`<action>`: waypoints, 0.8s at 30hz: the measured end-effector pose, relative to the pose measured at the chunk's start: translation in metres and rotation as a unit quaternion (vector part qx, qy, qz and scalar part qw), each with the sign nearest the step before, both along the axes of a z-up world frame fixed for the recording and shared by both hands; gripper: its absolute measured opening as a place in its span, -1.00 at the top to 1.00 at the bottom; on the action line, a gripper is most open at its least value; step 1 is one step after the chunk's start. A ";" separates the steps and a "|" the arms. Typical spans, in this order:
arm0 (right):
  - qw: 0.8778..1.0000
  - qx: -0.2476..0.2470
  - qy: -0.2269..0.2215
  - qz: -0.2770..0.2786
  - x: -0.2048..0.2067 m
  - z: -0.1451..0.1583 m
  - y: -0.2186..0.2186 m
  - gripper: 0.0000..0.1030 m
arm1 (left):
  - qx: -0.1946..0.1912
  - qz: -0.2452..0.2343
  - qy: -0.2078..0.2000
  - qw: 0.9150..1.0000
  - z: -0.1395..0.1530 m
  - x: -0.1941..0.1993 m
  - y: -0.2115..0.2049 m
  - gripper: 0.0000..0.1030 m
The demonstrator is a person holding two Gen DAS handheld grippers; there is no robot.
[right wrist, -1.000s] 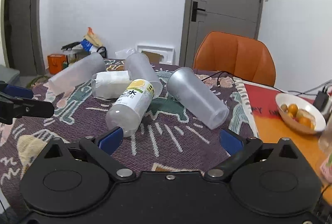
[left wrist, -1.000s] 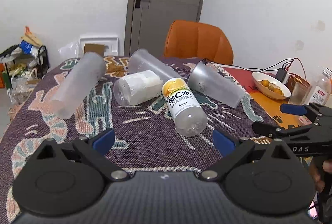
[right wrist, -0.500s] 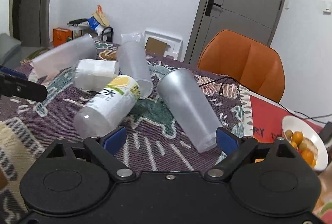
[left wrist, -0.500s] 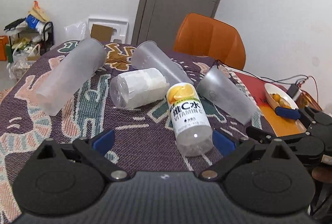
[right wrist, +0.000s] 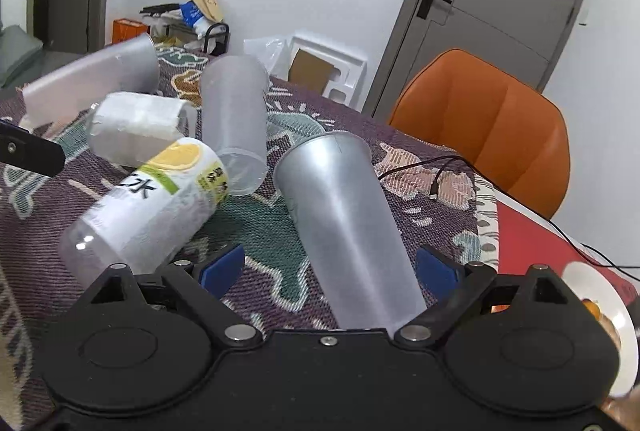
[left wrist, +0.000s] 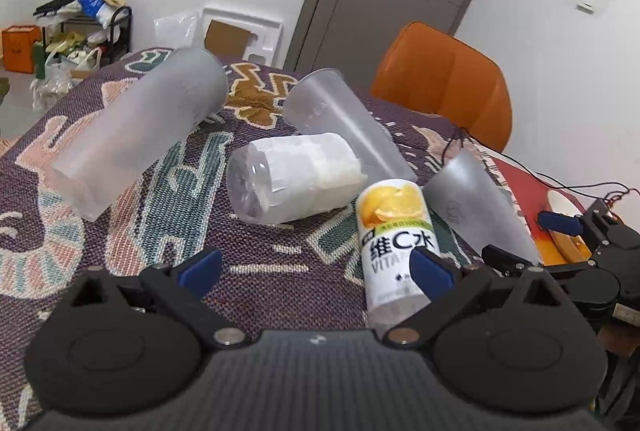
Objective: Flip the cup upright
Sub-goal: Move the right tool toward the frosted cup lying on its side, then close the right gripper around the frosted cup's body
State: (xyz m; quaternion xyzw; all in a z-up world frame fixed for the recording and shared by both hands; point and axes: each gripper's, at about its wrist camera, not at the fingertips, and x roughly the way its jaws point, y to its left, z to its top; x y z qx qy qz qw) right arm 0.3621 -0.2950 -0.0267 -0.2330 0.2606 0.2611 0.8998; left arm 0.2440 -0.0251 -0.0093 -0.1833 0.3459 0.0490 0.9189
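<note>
Left of the grey cup (right wrist: 344, 227): vitamin bottle (right wrist: 148, 209), near. Lying on its side between right gripper (right wrist: 330, 269) fingers, spread apart; left gripper (left wrist: 316, 267) likewise apart. Risk: smooth taper squirting free on closing.

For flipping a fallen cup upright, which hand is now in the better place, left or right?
Probably the right. Its open tongs already straddle the narrow end of the frosted cup lying on the tablecloth. The left tongs are open too, but face a gap beside the vitamin bottle, with no cup between them.
</note>
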 end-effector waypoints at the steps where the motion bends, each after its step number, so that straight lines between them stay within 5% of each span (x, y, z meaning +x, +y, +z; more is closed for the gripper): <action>1: 1.000 -0.005 0.001 0.001 0.005 -0.002 0.001 -0.80 | -0.001 0.002 0.002 1.000 -0.002 0.003 0.001 -0.93; 15: 0.995 -0.098 0.010 0.028 0.051 -0.025 0.027 -0.80 | 0.002 0.017 0.009 1.000 -0.019 0.030 0.006 -0.93; 18: 0.992 -0.118 0.020 0.034 0.057 -0.031 0.031 -0.35 | -0.004 0.019 0.012 1.000 -0.021 0.030 0.009 -0.93; 24: 0.990 -0.127 0.030 0.044 0.051 -0.026 0.031 -0.27 | -0.011 0.027 0.007 1.000 -0.020 0.019 0.018 -0.93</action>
